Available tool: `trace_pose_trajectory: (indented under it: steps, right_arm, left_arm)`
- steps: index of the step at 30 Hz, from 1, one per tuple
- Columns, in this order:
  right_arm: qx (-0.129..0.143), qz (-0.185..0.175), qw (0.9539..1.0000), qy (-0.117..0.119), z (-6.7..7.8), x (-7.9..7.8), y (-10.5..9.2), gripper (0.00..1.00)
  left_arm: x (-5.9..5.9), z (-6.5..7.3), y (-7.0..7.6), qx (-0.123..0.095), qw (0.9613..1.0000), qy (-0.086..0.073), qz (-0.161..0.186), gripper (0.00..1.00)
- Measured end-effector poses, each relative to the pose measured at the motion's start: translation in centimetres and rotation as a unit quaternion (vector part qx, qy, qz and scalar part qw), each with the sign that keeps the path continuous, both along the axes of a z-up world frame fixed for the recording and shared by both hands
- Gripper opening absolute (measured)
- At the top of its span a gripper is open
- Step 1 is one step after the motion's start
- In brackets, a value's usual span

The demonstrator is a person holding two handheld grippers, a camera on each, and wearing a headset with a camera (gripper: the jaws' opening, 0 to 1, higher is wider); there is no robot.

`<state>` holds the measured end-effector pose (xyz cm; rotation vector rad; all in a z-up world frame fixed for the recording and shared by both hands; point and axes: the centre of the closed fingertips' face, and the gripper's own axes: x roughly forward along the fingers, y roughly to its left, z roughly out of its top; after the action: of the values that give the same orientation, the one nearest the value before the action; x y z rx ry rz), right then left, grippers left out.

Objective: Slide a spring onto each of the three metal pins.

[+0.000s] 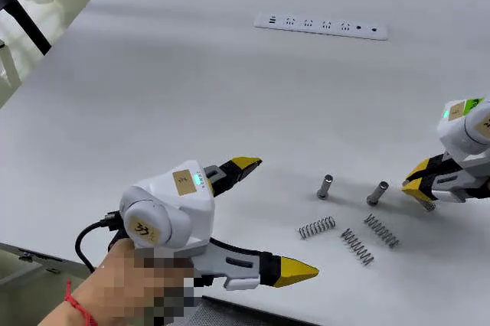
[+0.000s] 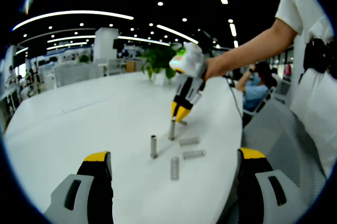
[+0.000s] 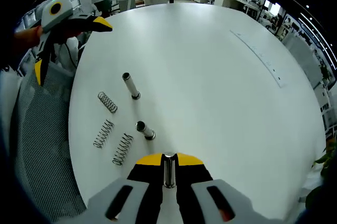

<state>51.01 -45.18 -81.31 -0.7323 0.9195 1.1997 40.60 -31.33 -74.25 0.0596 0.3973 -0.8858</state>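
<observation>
My right hand-held gripper point(image 3: 168, 161) is pinched onto one metal pin point(image 3: 168, 170), which sits straight up between the yellow tips. In the head view that gripper is low at the right edge of the white tabletop point(image 1: 191, 96), with the pin's lower end showing just under the tips.

The other two pins point(image 1: 325, 186) point(image 1: 377, 192) stand upright on their bases, side by side and a little apart, and the nearer one is just beside my right tips.

The three springs point(image 1: 316, 227) point(image 1: 357, 246) point(image 1: 380, 230) lie flat and loose on the tabletop in front of those pins. They are near one another but not touching, and none is on a pin.

My left hand-held gripper point(image 1: 272, 216) is spread wide and holds nothing. It hovers off to the left of the springs, jaws pointing towards them. A white power strip point(image 1: 321, 26) lies well away, across the tabletop.
</observation>
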Motion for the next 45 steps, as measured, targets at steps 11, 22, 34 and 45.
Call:
trace_pose_trajectory:
  steps: [11,22,34,45]
  right_arm:
    - [0.020,-0.019,0.9996,-0.008,1.0,-0.3,-1.3,0.09]
    - [0.031,-0.036,0.9988,-0.012,1.4,-0.9,-2.5,0.09]
    - [0.038,-0.054,0.9978,-0.012,1.7,-1.5,-3.6,0.09]
    - [0.047,-0.067,0.9966,-0.011,1.7,-1.8,-4.1,0.09]
  left_arm:
    - [0.0,0.2,-0.3,0.001,1.0000,0.000,-0.003,1.00]
    - [0.0,0.0,-0.2,0.002,1.0000,0.000,-0.006,1.00]
    - [0.0,-0.2,-0.2,0.005,0.9999,0.002,-0.009,1.00]
    - [-0.2,0.0,-0.6,0.007,0.9999,0.003,-0.013,1.00]
